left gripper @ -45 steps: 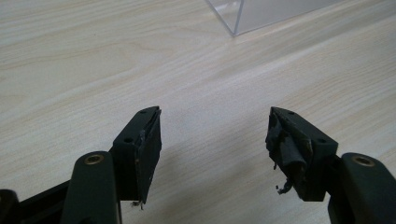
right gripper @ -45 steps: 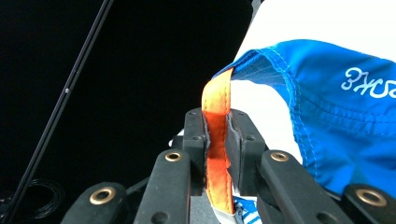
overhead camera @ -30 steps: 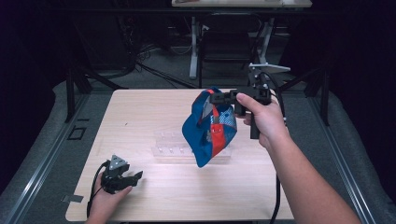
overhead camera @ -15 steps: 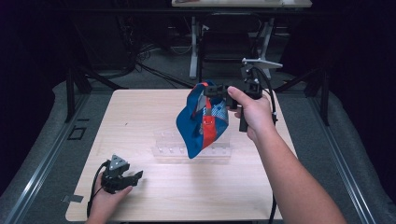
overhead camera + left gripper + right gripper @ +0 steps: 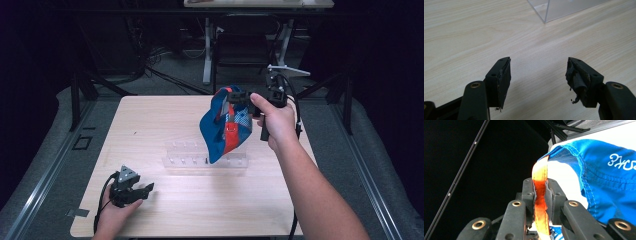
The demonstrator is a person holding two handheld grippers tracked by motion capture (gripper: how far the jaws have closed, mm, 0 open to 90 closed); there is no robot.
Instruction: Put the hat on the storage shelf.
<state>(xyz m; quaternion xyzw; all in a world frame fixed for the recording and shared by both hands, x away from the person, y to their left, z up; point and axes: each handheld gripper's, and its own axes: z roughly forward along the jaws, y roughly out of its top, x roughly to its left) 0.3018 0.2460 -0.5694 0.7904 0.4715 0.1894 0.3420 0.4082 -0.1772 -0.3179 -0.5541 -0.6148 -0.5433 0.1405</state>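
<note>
Hanging from your right gripper [image 5: 235,98], clamped on its orange strap [image 5: 540,195], the cap [image 5: 220,132] dangles above the clear rack [image 5: 205,160]; your left gripper [image 5: 539,80] rests wide open and empty, nearer you.

My right gripper [image 5: 235,97] sits right of centre in the high view, above the table [image 5: 165,120], with the cap [image 5: 222,132] hanging below it and its strap [image 5: 540,195] between my jaws. The clear rack [image 5: 187,160] lies on the table under the cap, mid-frame. My left gripper [image 5: 142,190] rests at lower left, near the table's front edge.
</note>
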